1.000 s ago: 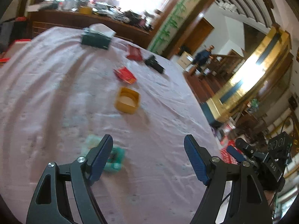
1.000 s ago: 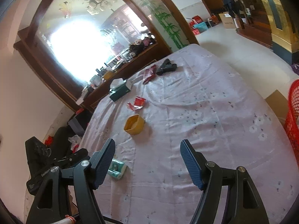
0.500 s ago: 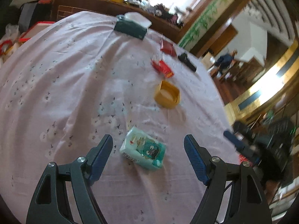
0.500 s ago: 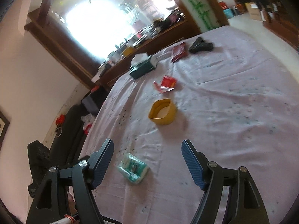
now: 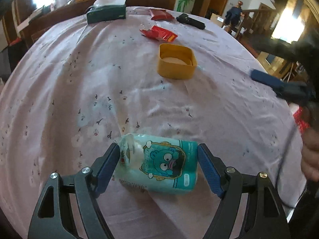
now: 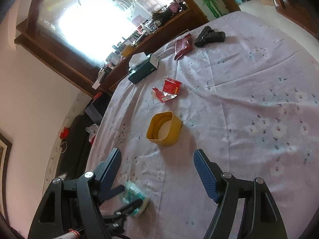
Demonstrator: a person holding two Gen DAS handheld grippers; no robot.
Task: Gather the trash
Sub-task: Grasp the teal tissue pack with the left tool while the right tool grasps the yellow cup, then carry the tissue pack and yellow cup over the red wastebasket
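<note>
Jaws of the left gripper (image 5: 158, 164) stood wide, one blue pad on each side of the teal tissue pack (image 5: 159, 164), which lay flat on the lilac flowered tablecloth (image 5: 69, 91) at the near edge of the table; the pads sat just beside the pack's two ends, and whether they touched it could not be told, though nothing looked squeezed. Jaws of the right gripper (image 6: 157, 169) were spread wide too, with only bare cloth between them. In the right wrist view the same tissue pack (image 6: 135, 197) appeared low and left of that gripper, with the dark fingers of the left gripper around it. Farther out on the cloth stood a yellow square tub (image 5: 176, 60), open side up, and beyond it lay a torn red wrapper (image 5: 159, 33). Near the far edge of the table sat a dark green tissue box (image 5: 106, 13) on the left, a dark red packet (image 5: 160, 14) near the middle and a black object (image 5: 190, 21) to the right of that packet, all well apart from the grippers. At the right edge of the left wrist view the right gripper showed as a blurred blue pad, with part of a hand (image 5: 311, 155) nearer. A cluttered wooden sideboard (image 6: 139, 39) ran beyond the table's far side.
</note>
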